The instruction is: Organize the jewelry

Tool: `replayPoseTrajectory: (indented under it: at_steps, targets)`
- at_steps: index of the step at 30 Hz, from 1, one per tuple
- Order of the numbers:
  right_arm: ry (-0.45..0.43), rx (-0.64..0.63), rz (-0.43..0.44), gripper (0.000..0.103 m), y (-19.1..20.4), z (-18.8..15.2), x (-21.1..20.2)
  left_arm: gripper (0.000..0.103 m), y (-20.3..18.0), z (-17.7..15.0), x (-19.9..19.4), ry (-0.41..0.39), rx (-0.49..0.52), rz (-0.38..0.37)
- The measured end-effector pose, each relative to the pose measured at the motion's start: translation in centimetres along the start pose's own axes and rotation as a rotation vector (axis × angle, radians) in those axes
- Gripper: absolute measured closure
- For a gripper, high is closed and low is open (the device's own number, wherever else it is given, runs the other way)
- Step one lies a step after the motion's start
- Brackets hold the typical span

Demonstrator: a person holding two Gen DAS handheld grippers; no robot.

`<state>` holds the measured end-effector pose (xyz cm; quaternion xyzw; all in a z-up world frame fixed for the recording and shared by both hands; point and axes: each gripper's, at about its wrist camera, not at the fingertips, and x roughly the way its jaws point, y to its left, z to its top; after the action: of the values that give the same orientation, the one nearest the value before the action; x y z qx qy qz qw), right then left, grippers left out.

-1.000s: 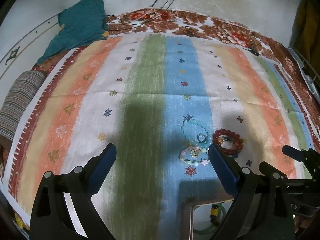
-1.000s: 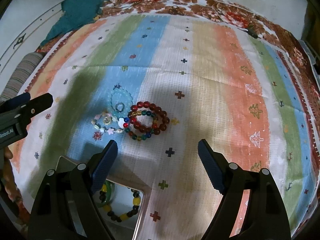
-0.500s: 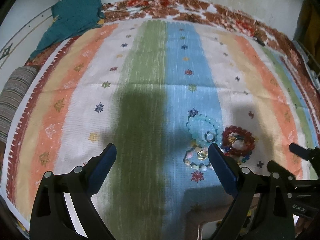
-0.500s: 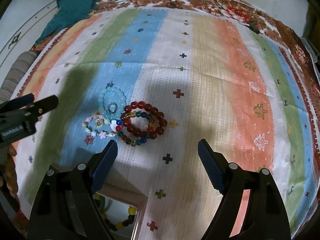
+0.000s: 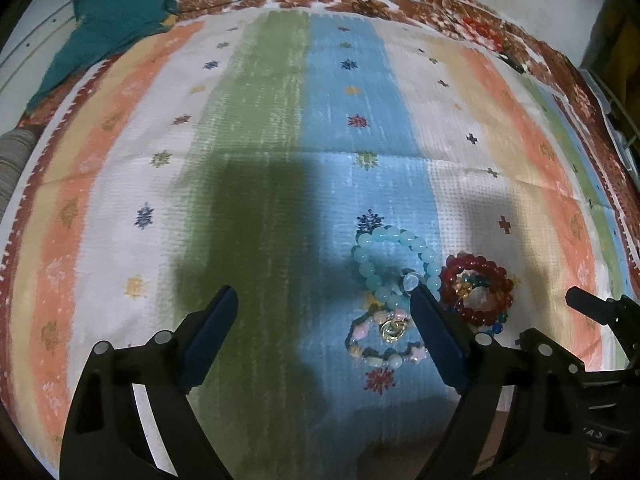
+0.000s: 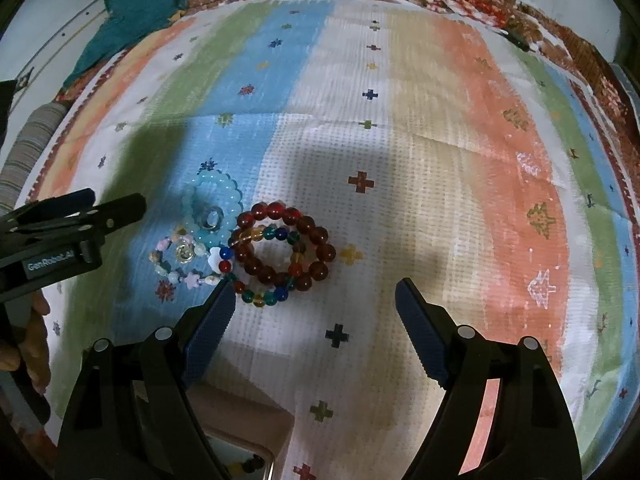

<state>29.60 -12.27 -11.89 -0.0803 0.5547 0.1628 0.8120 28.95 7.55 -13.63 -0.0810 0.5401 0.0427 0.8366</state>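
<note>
Striped cloth [image 6: 400,140] in green, blue, white, tan and orange bands is lying flat across the whole scene, dotted with small crosses and stars, with a red floral border along its far edge. Teal fabric [image 5: 116,20] is sitting crumpled at the far left corner, partly on the cloth.

Two black grippers with blue pads are pointing steeply down at the cloth. The left gripper [image 5: 324,312] is hanging over the green and blue bands, spread wide with nothing between its pads; its jaws have just been closing a little. The right gripper [image 6: 314,306] is also spread wide and gripping nothing, over the white band.

All the jewelry is lying bunched together on the cloth where blue meets white. A red bracelet [image 6: 286,246] of dark round beads is lying just ahead of the right gripper's left finger, with a multicoloured strand [image 6: 264,294] looped under it. Touching its left side is a pale blue bracelet [image 5: 394,264], with a small ring [image 6: 211,217] resting inside it. Nearest the left gripper's right finger is a pastel charm bracelet [image 5: 380,340] with star beads.

A box corner [image 6: 240,456] holding beads is showing at the bottom edge of the right view.
</note>
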Motion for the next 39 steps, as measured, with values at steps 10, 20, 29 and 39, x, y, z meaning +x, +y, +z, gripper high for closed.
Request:
replayPoseTrajectory:
  at_steps: [10,20,29,39]
  targets:
    - [0.035,0.008,0.016,0.035,0.1,0.7,1.8,0.025,0.0,0.9,1.9,0.024,0.004,-0.011]
    - [0.064,0.010,0.028,0.050,0.1,0.9,3.1,0.036,-0.4,1.6,3.8,0.050,0.027,-0.016]
    - [0.088,0.009,0.052,0.069,0.2,1.0,4.0,0.052,-1.3,1.9,5.5,0.059,0.065,0.012]
    - [0.079,-0.004,0.033,0.083,0.0,0.9,3.8,0.092,-1.1,2.1,5.6,0.057,0.056,0.028]
